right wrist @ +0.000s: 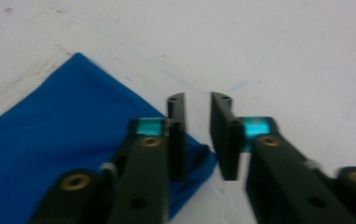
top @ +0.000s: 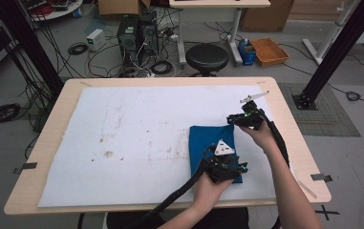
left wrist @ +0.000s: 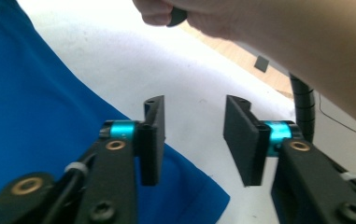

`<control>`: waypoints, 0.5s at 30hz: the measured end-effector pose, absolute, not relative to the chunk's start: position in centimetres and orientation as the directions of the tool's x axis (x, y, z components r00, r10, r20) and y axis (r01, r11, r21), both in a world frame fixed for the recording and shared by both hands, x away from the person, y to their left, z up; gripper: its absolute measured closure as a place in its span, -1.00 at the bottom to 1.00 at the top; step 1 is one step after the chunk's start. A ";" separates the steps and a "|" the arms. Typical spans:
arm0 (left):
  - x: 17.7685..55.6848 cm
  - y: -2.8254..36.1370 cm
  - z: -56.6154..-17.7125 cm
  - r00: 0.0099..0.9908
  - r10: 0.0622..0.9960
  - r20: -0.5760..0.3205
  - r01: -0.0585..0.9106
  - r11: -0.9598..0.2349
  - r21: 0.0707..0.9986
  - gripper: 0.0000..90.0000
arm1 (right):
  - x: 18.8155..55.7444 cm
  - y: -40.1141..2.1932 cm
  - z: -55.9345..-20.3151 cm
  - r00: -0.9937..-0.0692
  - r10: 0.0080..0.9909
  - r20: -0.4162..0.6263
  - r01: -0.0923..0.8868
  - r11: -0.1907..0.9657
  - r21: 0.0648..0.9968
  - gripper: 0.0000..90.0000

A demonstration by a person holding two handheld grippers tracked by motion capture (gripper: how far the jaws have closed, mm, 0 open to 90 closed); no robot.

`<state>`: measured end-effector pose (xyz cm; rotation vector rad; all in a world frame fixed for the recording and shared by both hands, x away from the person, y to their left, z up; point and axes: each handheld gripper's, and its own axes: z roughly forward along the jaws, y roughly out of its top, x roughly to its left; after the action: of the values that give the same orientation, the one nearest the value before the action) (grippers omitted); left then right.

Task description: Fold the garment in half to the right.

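A white mat (top: 122,138) covers most of the wooden table (top: 55,119), stained with brown marks on its left half. Right of centre lies a blue cloth (top: 207,143), folded into a neat rectangle. The left gripper (top: 227,168) sits at the cloth's near right corner; in the left gripper view its jaws stand well apart, with nothing between them, and the cloth's edge (left wrist: 49,121) passes under the left jaw. Further right, the right gripper (top: 237,119) hovers at the cloth's far right corner. In the right gripper view its jaws stand narrowly apart, empty, with the corner (right wrist: 199,156) just below them.

The risk, as I judge it, is that either gripper snags the loose corner while pulling away and drags the fold open. A low jaw catching the top layer would do it.
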<state>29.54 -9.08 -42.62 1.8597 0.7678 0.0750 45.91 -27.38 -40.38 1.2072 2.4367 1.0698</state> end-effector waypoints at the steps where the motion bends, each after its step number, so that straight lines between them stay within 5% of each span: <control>1: 29.5 -8.7 -42.4 0.791 0.543 -0.283 0.460 -0.222 0.860 0.21 | 45.8 -27.5 -40.2 -0.629 0.768 0.121 0.606 0.387 0.695 0.59; 9: 29.5 -4.3 -40.4 0.777 0.598 -0.196 0.399 -0.226 0.889 0.07 | 43.7 -26.7 -39.2 -0.534 0.840 0.094 0.616 0.311 0.723 0.49; 15: 31.8 1.2 -40.1 0.698 0.687 -0.203 0.436 -0.182 0.882 0.04 | 43.4 -26.4 -41.8 -0.506 0.857 0.101 0.652 0.302 0.696 0.93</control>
<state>31.83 1.18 -40.10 1.8186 0.8855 0.2883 43.37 -26.43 -41.77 1.3681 2.2848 1.0096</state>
